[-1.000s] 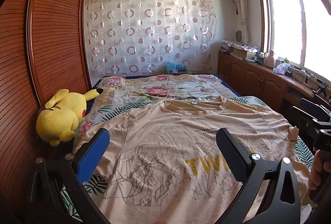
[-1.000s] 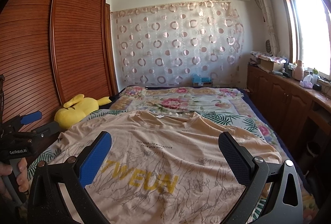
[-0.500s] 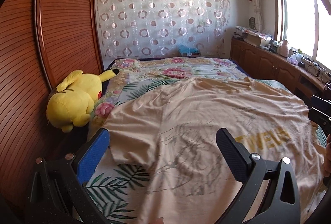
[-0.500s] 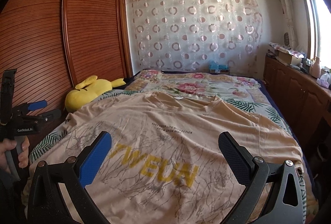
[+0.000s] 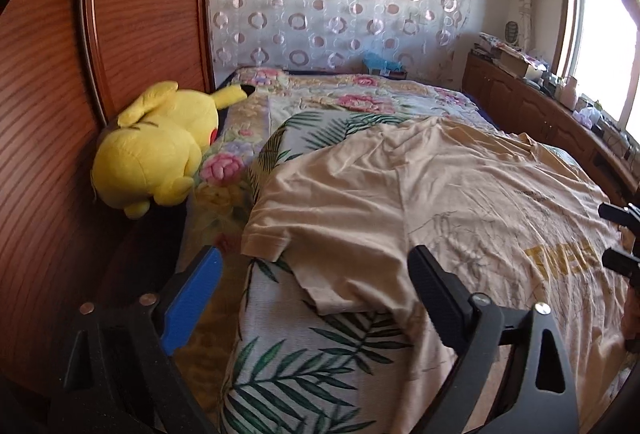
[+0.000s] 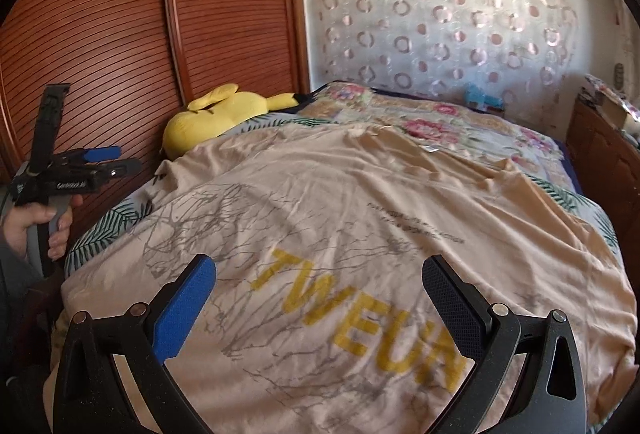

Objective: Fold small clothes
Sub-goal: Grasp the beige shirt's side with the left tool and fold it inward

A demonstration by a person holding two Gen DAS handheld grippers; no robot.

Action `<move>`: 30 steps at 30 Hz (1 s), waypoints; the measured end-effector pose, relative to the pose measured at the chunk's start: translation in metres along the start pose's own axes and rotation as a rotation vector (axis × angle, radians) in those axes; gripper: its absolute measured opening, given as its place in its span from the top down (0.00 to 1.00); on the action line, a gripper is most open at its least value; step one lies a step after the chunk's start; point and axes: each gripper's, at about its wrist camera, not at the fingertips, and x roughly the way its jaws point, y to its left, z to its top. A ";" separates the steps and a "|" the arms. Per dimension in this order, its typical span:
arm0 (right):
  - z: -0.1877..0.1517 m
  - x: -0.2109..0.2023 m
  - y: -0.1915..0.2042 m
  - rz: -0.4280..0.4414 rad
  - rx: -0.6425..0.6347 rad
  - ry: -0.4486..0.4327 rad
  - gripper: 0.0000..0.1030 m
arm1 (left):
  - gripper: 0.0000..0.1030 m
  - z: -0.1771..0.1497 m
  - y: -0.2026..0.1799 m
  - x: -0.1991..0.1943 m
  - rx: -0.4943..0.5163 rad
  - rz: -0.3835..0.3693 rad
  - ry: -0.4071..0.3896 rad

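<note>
A beige T-shirt (image 5: 460,193) with yellow letters and grey branch print lies spread face up on the bed. Its left sleeve (image 5: 272,230) rests flat near the bed's left edge. My left gripper (image 5: 314,254) hovers just in front of that sleeve, its jaws closing with no cloth pressed between the pads. In the right wrist view the shirt (image 6: 360,193) fills the bed, and my right gripper (image 6: 320,262) stands open above the yellow print, holding nothing. A hand carries the left gripper (image 6: 128,159) at the far left of that view.
A yellow plush toy (image 5: 156,153) lies against the brown slatted wardrobe (image 5: 52,113) at the bed's left side. The leaf-patterned bed cover (image 5: 300,374) shows beside the sleeve. A low wooden cabinet (image 5: 540,113) with clutter runs under the window on the right.
The left gripper has swung left and down from the shirt's chest to its left sleeve, its fingers a little closer together. The right gripper has come nearer the yellow print and turned left.
</note>
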 end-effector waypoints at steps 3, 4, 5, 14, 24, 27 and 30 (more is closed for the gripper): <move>0.008 -0.002 -0.004 0.013 -0.020 0.014 0.00 | 0.22 0.004 0.012 0.014 -0.017 0.000 0.041; 0.009 0.000 -0.005 0.018 -0.021 0.015 0.00 | 0.26 0.006 0.015 0.019 -0.013 0.006 0.053; 0.011 0.000 -0.007 0.028 -0.020 0.019 0.00 | 0.30 0.007 0.015 0.023 -0.005 0.012 0.060; 0.017 0.010 0.000 0.074 -0.051 0.022 0.00 | 0.56 0.008 0.015 0.050 0.068 0.025 0.144; 0.016 0.013 0.002 0.097 -0.072 0.038 0.00 | 0.94 0.012 0.016 0.063 0.102 0.012 0.172; 0.011 0.006 -0.005 0.096 -0.051 0.027 0.00 | 0.95 0.021 0.010 0.056 0.113 0.003 0.147; 0.006 0.000 -0.011 0.087 -0.033 0.020 0.00 | 0.96 0.033 -0.003 0.044 0.126 -0.030 0.109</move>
